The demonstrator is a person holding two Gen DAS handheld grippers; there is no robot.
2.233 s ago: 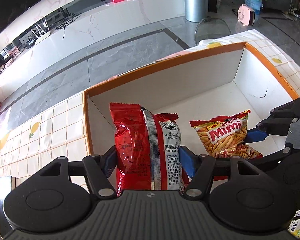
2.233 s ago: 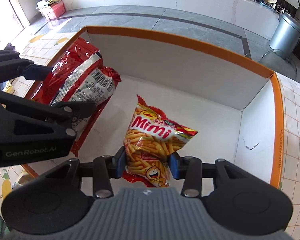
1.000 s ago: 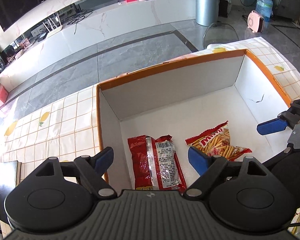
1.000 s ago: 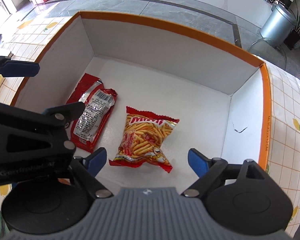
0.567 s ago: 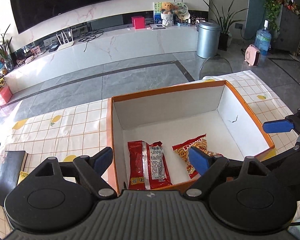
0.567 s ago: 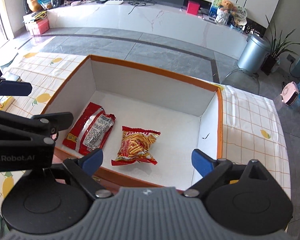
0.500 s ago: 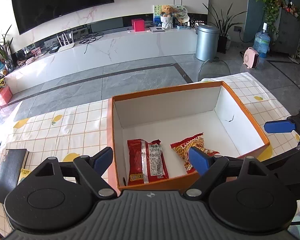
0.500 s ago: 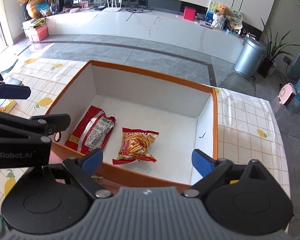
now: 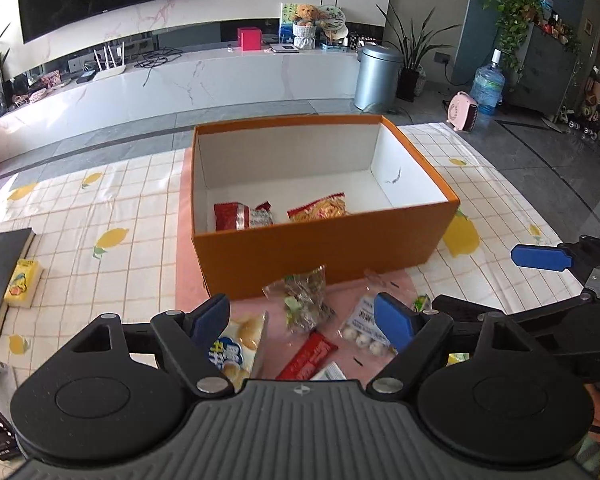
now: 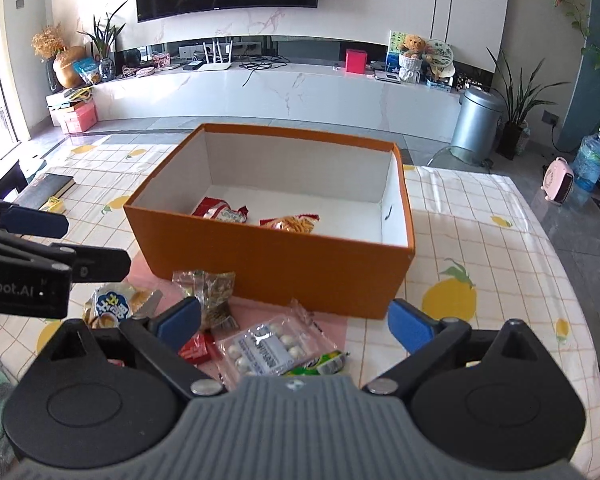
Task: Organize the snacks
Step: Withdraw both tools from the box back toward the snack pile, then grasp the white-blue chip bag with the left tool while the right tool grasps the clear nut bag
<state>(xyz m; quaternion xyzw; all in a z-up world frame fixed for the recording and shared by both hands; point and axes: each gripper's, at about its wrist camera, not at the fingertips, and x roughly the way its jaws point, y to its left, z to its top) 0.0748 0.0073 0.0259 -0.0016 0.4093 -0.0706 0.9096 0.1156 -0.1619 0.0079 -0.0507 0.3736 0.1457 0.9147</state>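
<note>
Left gripper (image 9: 302, 322) with blue-padded fingers: spread wide, nothing held, poised above loose snacks on the pink mat (image 9: 352, 360) in front of the box. Right gripper (image 10: 296, 322): likewise wide open and empty-handed, above the same pile.

Orange cardboard box with white interior (image 9: 320, 246): seated on the lemon-print checked tablecloth (image 9: 100, 208), open at the top. Inside, on its floor toward the near wall: red foil snack bag with a silver seam (image 9: 242, 216) on the left, and just beside it the red-and-yellow bag of stick crisps (image 9: 320, 208), apart from each other.

Outside, near the box's front wall: clear packet of dark mixed bits (image 10: 212, 292), clear packet of white round sweets (image 10: 268, 348), small red wrapped bar (image 9: 308, 356), blue-and-white round-logo biscuit bag (image 10: 112, 304), green wrapped piece (image 10: 324, 364).

Off to the left on the cloth: black book (image 9: 0, 272) with a yellow pack (image 9: 22, 282) touching it.
</note>
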